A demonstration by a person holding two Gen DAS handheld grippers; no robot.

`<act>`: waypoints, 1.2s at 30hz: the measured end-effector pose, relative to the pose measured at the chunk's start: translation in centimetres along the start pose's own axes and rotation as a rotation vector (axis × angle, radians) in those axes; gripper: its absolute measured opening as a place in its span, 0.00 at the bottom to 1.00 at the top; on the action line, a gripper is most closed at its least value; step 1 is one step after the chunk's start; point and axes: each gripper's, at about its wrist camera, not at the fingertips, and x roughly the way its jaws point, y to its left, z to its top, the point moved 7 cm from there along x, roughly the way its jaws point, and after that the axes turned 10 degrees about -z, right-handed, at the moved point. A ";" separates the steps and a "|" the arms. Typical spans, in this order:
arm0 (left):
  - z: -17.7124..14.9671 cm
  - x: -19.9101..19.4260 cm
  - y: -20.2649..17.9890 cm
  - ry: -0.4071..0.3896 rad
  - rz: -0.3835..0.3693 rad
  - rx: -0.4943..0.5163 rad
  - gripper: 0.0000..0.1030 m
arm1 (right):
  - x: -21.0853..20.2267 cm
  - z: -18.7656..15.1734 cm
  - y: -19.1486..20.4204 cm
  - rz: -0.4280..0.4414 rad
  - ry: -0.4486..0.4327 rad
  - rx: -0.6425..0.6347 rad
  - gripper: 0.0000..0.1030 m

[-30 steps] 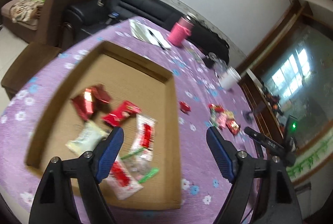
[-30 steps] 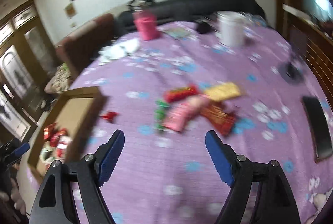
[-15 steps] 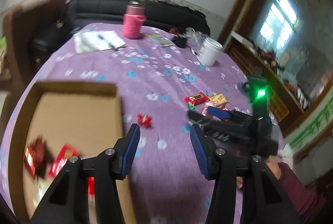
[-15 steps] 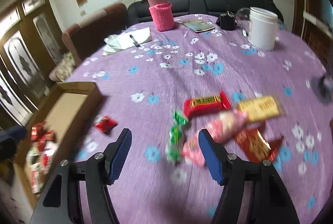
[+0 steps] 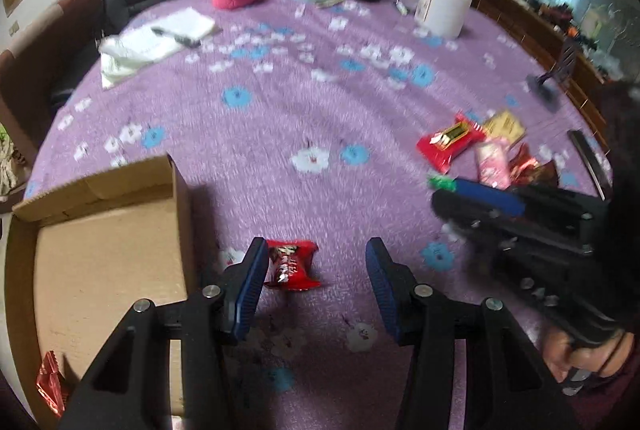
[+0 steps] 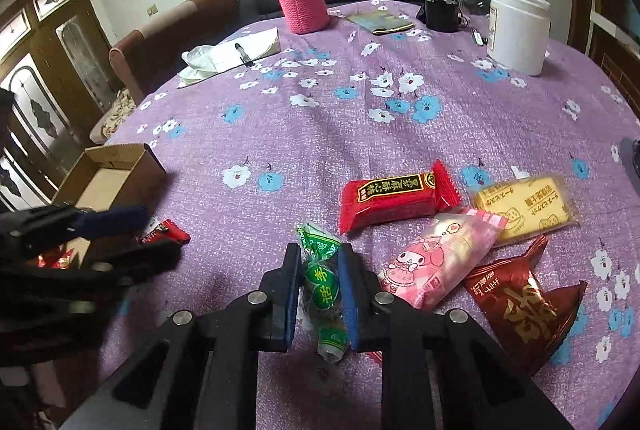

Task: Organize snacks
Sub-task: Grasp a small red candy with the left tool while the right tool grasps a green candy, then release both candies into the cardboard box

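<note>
My left gripper point(image 5: 316, 270) hovers low over the purple cloth just right of the cardboard box point(image 5: 180, 214), half open. A small red snack point(image 5: 292, 264) lies between its fingers, close to the left pad and apart from the right one. The box holds a red foil packet point(image 5: 50, 382) near its front corner. My right gripper point(image 6: 318, 270) is closing tight on a green-wrapped candy point(image 6: 322, 282), with both pads pressing on it. Beside it lie a red bar point(image 6: 390, 200), a pink packet point(image 6: 436, 262), a yellow cracker pack point(image 6: 524, 208) and a dark red packet point(image 6: 516, 306).
At the table's far side stand a pink-sleeved flask point(image 6: 302, 0) and a white tub point(image 6: 518, 30), with a notebook and pen point(image 6: 240, 50) to the left. A dark phone point(image 5: 588, 158) lies right of the snacks. A hand point(image 5: 568, 354) holds the right gripper.
The left gripper swung from above the box to the cloth beside it and narrowed around the small red snack. The right gripper sank onto the green candy and shut on it.
</note>
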 end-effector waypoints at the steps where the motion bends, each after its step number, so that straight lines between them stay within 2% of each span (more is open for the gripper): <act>1: 0.0 0.1 0.0 0.007 0.011 0.005 0.48 | -0.1 0.0 -0.1 0.011 0.002 0.007 0.20; 2: -0.3 0.4 0.1 0.029 0.036 0.016 0.42 | -0.1 0.0 -0.1 0.017 0.003 0.011 0.20; 3: -0.5 0.7 0.1 0.044 0.048 0.020 0.17 | -0.1 0.0 -0.2 0.026 0.005 0.017 0.20; 4: -0.7 1.0 0.2 0.057 0.052 0.021 0.17 | -0.2 0.0 -0.3 0.036 0.006 0.025 0.20; 9: -1.0 -0.1 -0.2 0.015 0.032 0.007 0.17 | -0.8 0.3 -0.5 0.051 -0.014 0.043 0.19; 13: -0.9 -2.7 0.2 -0.047 -0.042 -0.064 0.17 | -1.4 0.5 -0.6 0.082 -0.032 0.065 0.19; 17: -1.4 -6.9 2.0 -0.126 -0.083 -0.138 0.17 | -2.3 0.7 -0.1 0.158 -0.044 0.100 0.19; 22: -2.6 -11.1 6.5 -0.194 -0.046 -0.213 0.17 | -4.3 1.2 1.4 0.265 -0.050 0.149 0.19; 25: -3.3 -12.4 10.1 -0.217 -0.026 -0.291 0.17 | -6.1 1.4 3.8 0.316 -0.049 0.133 0.19; 29: -4.4 -12.1 14.9 -0.218 -0.029 -0.419 0.17 | -7.7 1.9 9.8 0.400 -0.022 0.056 0.19; 32: -5.3 -11.1 17.3 -0.207 -0.030 -0.474 0.18 | -7.2 1.9 15.2 0.437 0.023 -0.006 0.19; 36: -6.1 -11.0 19.0 -0.212 -0.037 -0.515 0.18 | -4.9 1.4 21.1 0.426 0.071 -0.080 0.20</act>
